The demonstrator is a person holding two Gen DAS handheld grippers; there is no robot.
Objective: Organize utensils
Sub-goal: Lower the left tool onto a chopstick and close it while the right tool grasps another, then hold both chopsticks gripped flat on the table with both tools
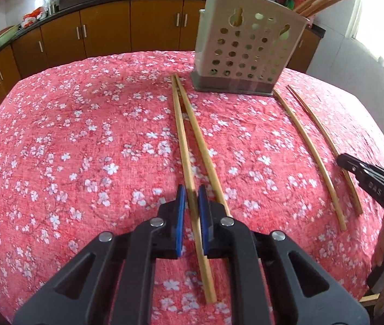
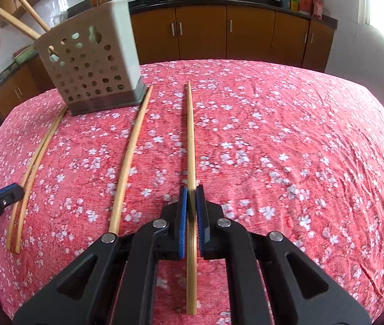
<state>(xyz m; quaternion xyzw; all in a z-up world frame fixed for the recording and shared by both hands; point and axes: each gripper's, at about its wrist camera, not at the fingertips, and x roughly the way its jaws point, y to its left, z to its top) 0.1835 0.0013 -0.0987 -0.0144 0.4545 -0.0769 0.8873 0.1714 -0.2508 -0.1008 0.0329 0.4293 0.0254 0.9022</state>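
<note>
Left wrist view: your left gripper (image 1: pixel 191 197) straddles a smooth pale bamboo chopstick (image 1: pixel 185 146), blue pads not quite touching it.

Right gripper (image 2: pixel 191 197) looks clamped on another thin chopstick (image 2: pixel 191 140) lying flat on the red blossom-print cloth (image 2: pixel 287 149), probably bound for the perforated beige plastic holder (image 2: pixel 91 67).

Left tool (image 1: pixel 192 192) low, blue pads narrowly parted; right tool (image 2: pixel 191 192) low, pads nearly closed.
</note>
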